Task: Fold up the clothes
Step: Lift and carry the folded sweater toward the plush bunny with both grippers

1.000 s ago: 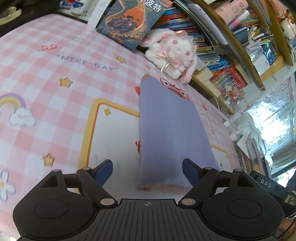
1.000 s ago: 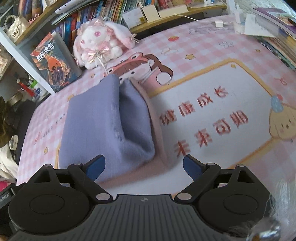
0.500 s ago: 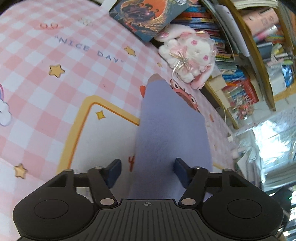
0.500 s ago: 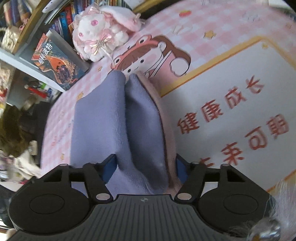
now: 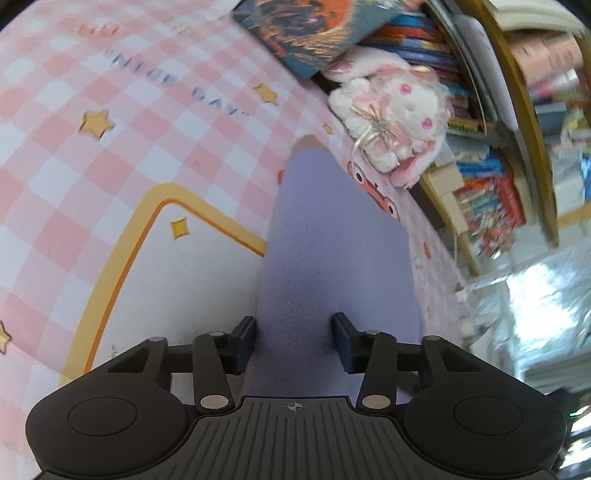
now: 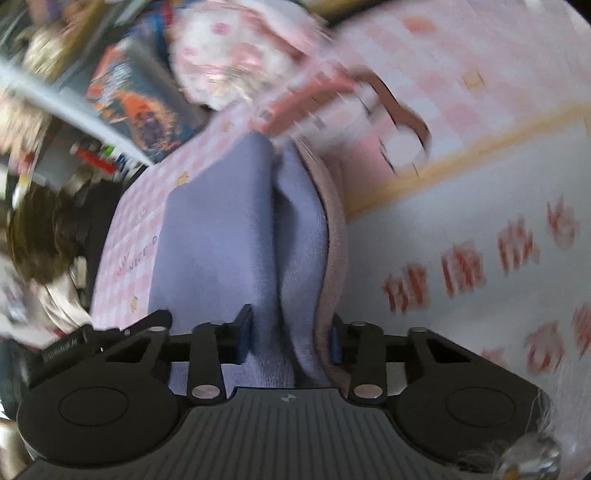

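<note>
Low in each frame, the left gripper and right gripper have just been closing and now pinch the near edge of the folded lavender garment between their pads. It lies mid-frame on the pink checked mat, a plush bunny beyond.

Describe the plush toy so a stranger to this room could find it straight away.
Start at the pink checked mat that covers the table and follow it to its far edge, under the crowded bookshelf. There, just beyond the far tip of the folded lavender garment, lies the plush toy. It is the only soft, white and pink thing there, with pink eyes and a ribbon bow, while the book beside it is flat.
</note>
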The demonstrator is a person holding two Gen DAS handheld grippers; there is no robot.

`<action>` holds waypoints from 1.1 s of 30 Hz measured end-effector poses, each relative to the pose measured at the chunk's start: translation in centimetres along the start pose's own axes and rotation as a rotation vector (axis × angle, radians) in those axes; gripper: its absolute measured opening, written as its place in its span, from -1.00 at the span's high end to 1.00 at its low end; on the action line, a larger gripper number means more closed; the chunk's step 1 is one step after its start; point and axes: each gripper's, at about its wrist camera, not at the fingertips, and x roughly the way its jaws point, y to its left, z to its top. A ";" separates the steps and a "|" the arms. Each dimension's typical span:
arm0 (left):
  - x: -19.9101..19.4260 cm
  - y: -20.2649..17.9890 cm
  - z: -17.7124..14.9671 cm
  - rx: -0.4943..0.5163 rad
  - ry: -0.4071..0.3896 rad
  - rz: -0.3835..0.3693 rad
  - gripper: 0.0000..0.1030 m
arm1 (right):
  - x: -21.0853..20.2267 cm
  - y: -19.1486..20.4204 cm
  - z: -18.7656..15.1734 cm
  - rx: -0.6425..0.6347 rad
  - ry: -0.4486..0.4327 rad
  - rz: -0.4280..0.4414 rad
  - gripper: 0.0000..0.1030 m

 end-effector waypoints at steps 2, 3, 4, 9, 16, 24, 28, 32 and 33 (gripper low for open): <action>-0.3 -1.8 -0.5 0.104 -0.015 0.037 0.28 | -1.2 2.0 -0.5 -0.184 -0.070 -0.021 0.47; -0.4 -2.6 -0.7 0.155 -0.023 0.054 0.27 | -1.7 3.1 -0.7 -0.276 -0.106 -0.032 0.48; -0.3 -2.9 -0.8 0.175 -0.024 0.065 0.27 | -2.2 3.8 -0.9 -0.345 -0.129 -0.040 0.48; -0.1 -1.3 -0.2 0.105 0.006 0.031 -0.06 | -1.3 0.6 0.2 -0.200 -0.047 -0.047 0.36; 1.6 -0.3 -0.3 0.021 0.026 -0.018 -0.19 | 0.3 -3.5 0.8 0.039 0.069 0.051 -0.06; 2.4 -1.6 -0.7 0.031 -0.002 -0.003 0.14 | 1.6 -2.5 2.0 0.011 0.059 0.094 0.13; 1.3 -3.4 -1.3 0.117 -0.036 0.017 0.18 | 0.5 -1.0 1.7 -0.108 0.023 0.072 0.37; -0.2 -4.4 -1.9 0.151 -0.079 -0.011 0.18 | -1.3 -0.5 1.3 -0.176 -0.026 0.089 0.38; -0.5 -4.6 -1.9 0.157 -0.090 -0.018 0.18 | -1.7 -0.5 1.3 -0.184 -0.038 0.096 0.38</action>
